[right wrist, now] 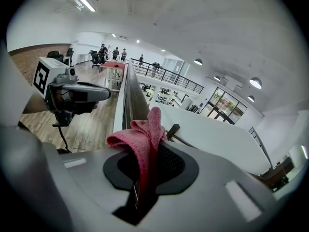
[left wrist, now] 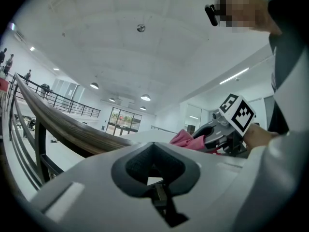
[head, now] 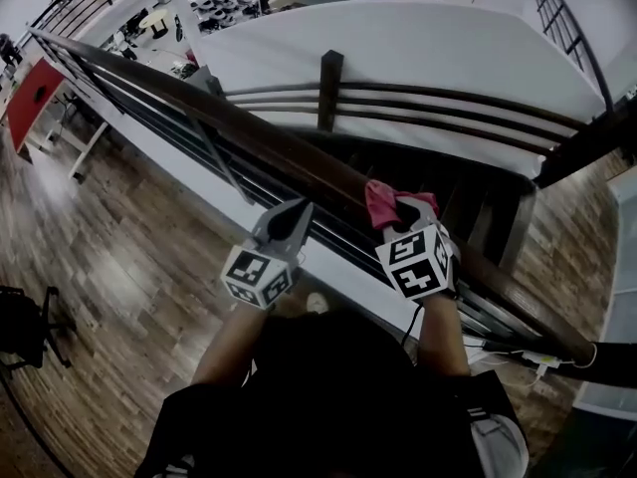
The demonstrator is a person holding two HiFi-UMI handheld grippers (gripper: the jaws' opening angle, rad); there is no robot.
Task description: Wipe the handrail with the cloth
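A dark wooden handrail [head: 269, 142] runs diagonally from the upper left to the lower right. My right gripper [head: 405, 208] is shut on a pink cloth [head: 381, 203], which rests on top of the rail. In the right gripper view the cloth [right wrist: 145, 134] bunches out of the jaws of the right gripper [right wrist: 145, 170], with the handrail [right wrist: 135, 95] stretching away beyond. My left gripper [head: 295, 212] hangs shut and empty at the rail's near side, a little left of the cloth. The left gripper view shows its closed jaws [left wrist: 154, 168], the handrail [left wrist: 63, 124] and the cloth [left wrist: 183, 139].
Thin metal rails [head: 249, 182] run under the handrail, and a dark post [head: 329, 88] stands beyond it. A stairwell with white walls [head: 398, 53] drops behind. A wooden floor [head: 119, 257], a black office chair [head: 25, 322] and a red table [head: 35, 88] lie left.
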